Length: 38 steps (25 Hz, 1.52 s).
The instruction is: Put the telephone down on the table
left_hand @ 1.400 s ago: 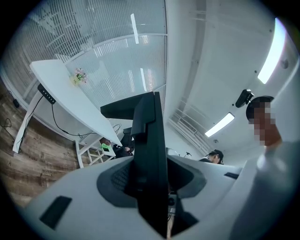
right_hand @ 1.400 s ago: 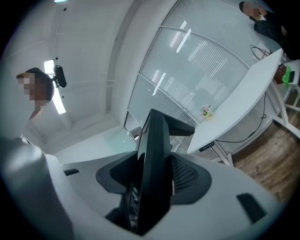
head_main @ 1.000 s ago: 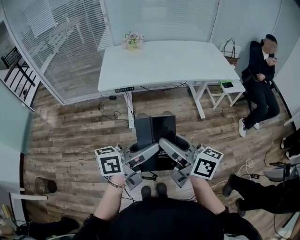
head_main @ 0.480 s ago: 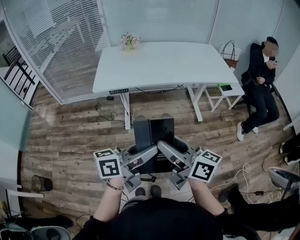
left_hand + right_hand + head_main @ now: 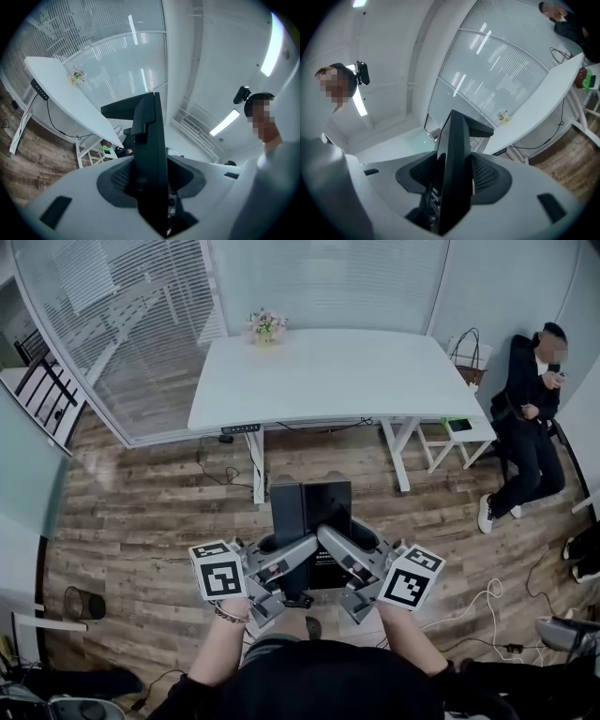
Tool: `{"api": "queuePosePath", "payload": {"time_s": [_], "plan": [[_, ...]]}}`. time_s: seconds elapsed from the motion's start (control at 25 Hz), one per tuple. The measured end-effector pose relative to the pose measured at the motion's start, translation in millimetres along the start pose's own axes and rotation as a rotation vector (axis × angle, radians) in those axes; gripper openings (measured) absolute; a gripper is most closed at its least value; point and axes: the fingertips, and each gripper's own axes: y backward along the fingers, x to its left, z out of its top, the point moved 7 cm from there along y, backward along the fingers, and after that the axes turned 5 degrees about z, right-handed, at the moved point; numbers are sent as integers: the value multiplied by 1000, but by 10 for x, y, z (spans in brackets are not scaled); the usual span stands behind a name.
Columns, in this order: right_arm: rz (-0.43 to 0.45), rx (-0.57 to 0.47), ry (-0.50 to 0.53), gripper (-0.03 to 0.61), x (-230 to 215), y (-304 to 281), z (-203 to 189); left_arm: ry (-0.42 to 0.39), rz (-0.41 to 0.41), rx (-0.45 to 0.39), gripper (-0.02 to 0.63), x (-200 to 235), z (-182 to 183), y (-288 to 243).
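I hold a black telephone [image 5: 309, 512] at chest height over the wooden floor, clamped from both sides. My left gripper [image 5: 289, 557] is shut on its left side, with the dark pads pressing the edge-on telephone [image 5: 150, 150]. My right gripper [image 5: 336, 549] is shut on its right side, gripping the telephone [image 5: 454, 159] the same way. Both point level at the white table [image 5: 328, 371], which stands a few steps ahead. It shows again as the table [image 5: 56, 89] at upper left in the left gripper view, and as the table [image 5: 543, 98] at right in the right gripper view.
A small flower pot [image 5: 267, 324] stands at the table's far edge. A person [image 5: 534, 399] sits at the right beside a white stool [image 5: 455, 427]. Cables [image 5: 497, 587] lie on the floor at right, and a dark bin [image 5: 80, 604] sits at lower left. Glass walls enclose the far side.
Both grippers, still clamped on the telephone, have moved a little closer to the table. The grip has not changed.
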Motion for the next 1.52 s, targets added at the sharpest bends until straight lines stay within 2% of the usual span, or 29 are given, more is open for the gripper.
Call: {"api": "queuePosePath", "payload": {"time_s": [0.48,1.52], "plan": [[-37,-48,17,210,-316,-180,178,-14,-32,46,187,298,293,-256],[-108,-75,24,212,-1322,-1282,920,8,-74,89,187,1340,1567,-857]]}}
